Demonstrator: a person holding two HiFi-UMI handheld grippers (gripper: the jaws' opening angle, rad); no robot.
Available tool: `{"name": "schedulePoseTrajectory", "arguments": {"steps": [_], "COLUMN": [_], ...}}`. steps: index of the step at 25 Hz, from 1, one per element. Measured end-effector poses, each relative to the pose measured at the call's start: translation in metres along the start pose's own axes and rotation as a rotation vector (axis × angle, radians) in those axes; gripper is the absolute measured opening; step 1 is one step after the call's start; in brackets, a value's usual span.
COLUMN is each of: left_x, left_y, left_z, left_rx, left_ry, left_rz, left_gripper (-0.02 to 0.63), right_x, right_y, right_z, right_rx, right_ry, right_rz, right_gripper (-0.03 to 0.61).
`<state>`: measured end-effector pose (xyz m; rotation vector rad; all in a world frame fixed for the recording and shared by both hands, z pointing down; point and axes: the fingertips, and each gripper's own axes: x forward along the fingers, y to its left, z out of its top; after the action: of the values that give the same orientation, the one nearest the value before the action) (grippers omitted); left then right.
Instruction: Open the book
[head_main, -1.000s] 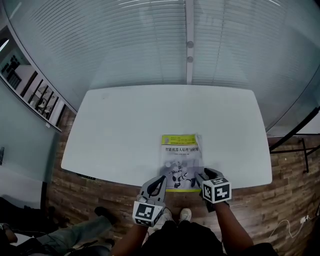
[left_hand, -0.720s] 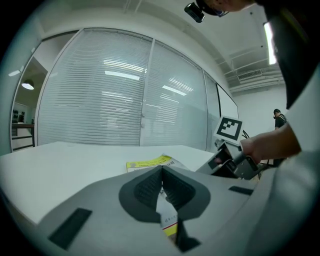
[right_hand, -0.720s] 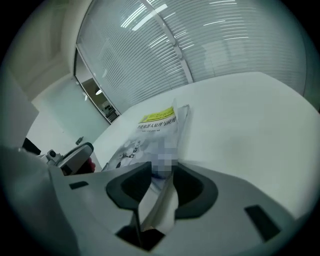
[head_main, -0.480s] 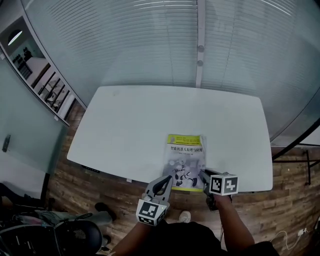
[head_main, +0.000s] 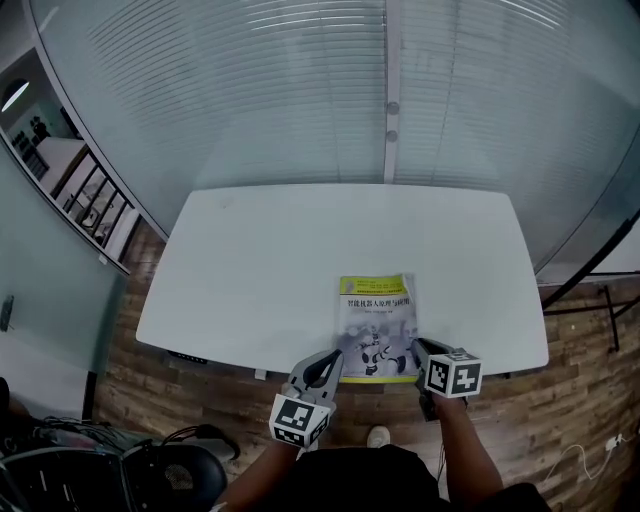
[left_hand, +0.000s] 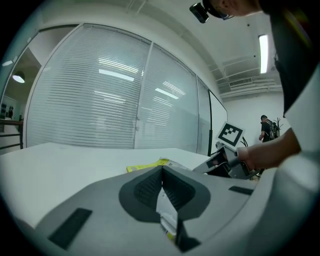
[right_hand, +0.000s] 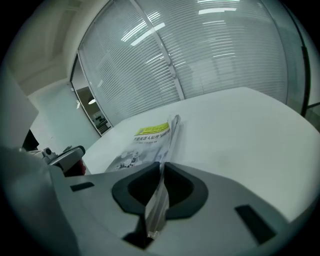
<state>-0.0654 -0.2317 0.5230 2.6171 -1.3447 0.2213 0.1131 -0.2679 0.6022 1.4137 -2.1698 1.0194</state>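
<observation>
A closed book (head_main: 378, 312) with a yellow-and-grey cover lies near the front edge of the white table (head_main: 260, 260). My right gripper (head_main: 416, 348) is at its near right corner. In the right gripper view the jaws (right_hand: 162, 169) have just been closing and now press on the book's (right_hand: 150, 137) right edge, with a thin stack of pages between the pads. My left gripper (head_main: 335, 360) is at the near left corner. In the left gripper view its jaws (left_hand: 162, 172) meet with a sliver of the book's corner (left_hand: 150, 165) pinched between them.
A glass wall with blinds (head_main: 380, 90) runs behind the table. Wooden floor (head_main: 560, 400) surrounds it, with shelving (head_main: 80, 190) at the left and a dark chair (head_main: 120, 480) at the lower left. A person (left_hand: 267, 129) stands far off at the right.
The right gripper's jaws have closed in on the book's near right edge. The left gripper has edged slightly along the near left corner. The head view has shifted a little.
</observation>
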Motion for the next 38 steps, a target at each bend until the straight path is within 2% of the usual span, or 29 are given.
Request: {"name": "schedulePoseTrajectory", "arguments": {"steps": [4, 8, 19, 25, 32, 38], "left_x": [-0.016, -0.028, -0.071, -0.083, -0.098, -0.111], "left_y": [0.008, 0.01, 0.04, 0.056, 0.07, 0.08], "left_z": [0.002, 0.0, -0.024, -0.011, -0.008, -0.011], "left_rx": [-0.019, -0.004, -0.097, -0.06, -0.086, -0.06], "left_ry": [-0.023, -0.059, -0.009, -0.036, -0.03, -0.028], "left_rz": [-0.043, -0.102, -0.1, -0.118, -0.122, -0.135], "left_gripper": [0.014, 0.014, 0.014, 0.014, 0.014, 0.014], "right_x": [-0.005, -0.008, -0.026, -0.03, -0.029, -0.01], "right_y": [0.007, 0.011, 0.057, 0.1, 0.157, 0.2], "right_z": [0.007, 0.015, 0.038, 0.052, 0.065, 0.062], "right_rx": [-0.015, -0.064, -0.218, -0.336, -0.452, -0.691], "right_ry": [-0.045, -0.083, -0.157, -0.186, -0.234, -0.191], "right_rz": [-0.045, -0.099, -0.203, -0.244, -0.254, -0.35], "right_gripper": [0.032, 0.028, 0.021, 0.02, 0.018, 0.017]}}
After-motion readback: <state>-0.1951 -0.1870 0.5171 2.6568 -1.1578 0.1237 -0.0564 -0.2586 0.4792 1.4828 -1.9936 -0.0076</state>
